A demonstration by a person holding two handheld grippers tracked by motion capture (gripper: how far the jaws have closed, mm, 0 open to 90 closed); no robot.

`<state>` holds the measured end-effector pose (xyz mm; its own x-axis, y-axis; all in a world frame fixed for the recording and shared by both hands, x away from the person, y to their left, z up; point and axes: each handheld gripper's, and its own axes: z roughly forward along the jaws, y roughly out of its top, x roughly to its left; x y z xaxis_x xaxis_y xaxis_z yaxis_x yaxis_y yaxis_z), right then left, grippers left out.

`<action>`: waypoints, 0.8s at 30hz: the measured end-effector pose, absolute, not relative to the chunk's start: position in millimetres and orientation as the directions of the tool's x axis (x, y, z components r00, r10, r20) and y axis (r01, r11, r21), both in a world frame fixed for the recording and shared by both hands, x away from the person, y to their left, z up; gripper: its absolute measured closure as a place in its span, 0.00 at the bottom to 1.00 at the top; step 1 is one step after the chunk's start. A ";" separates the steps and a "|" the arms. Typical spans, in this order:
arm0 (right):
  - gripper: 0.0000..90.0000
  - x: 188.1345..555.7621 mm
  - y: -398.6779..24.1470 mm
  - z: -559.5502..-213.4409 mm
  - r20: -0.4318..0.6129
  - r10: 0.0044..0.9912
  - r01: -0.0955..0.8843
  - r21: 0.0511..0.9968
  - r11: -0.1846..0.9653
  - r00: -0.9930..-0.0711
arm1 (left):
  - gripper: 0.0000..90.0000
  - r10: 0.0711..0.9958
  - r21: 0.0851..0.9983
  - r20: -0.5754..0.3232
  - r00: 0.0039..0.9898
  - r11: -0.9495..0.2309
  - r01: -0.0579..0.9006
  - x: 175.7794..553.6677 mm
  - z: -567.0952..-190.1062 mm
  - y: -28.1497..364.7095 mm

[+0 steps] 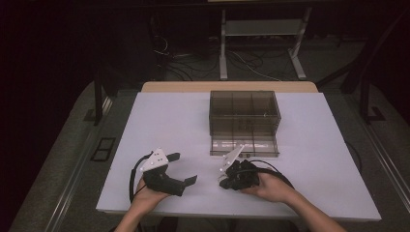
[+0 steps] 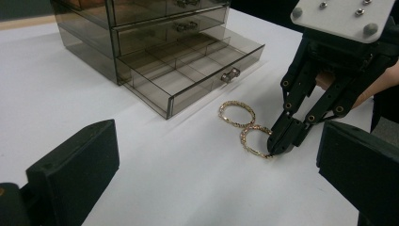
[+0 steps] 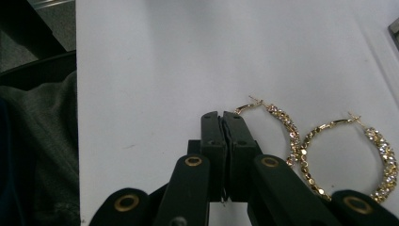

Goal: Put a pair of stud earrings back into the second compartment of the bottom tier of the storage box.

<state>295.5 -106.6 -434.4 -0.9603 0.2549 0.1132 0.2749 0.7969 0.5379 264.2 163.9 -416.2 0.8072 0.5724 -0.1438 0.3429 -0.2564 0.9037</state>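
The right gripper, jaws pressed together, touches the nearer of two gold hoop earrings lying side by side on the white worktop before the open bottom drawer, while the left gripper waits agape, well apart.

The high view is dim overall — the white table is the one bright area, and the floor and room behind it sink into near black at the edges and corners. Light falls from above; shadows under the grippers are short and soft. The smoky box reads dark, with faint pale reflections on its lid. The left gripper view is brighter and fairly sharp on the hoops, while its own near jaws are blurred. The right gripper view is evenly lit — the stones on the hoops glint, and the near jaws are soft.
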 end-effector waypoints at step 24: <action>0.97 305.0 -140.8 -398.0 0.197 0.286 0.344 0.639 0.688 -0.938 | 0.00 0.572 0.903 -0.146 0.807 -0.256 0.345 264.3 -416.3 163.7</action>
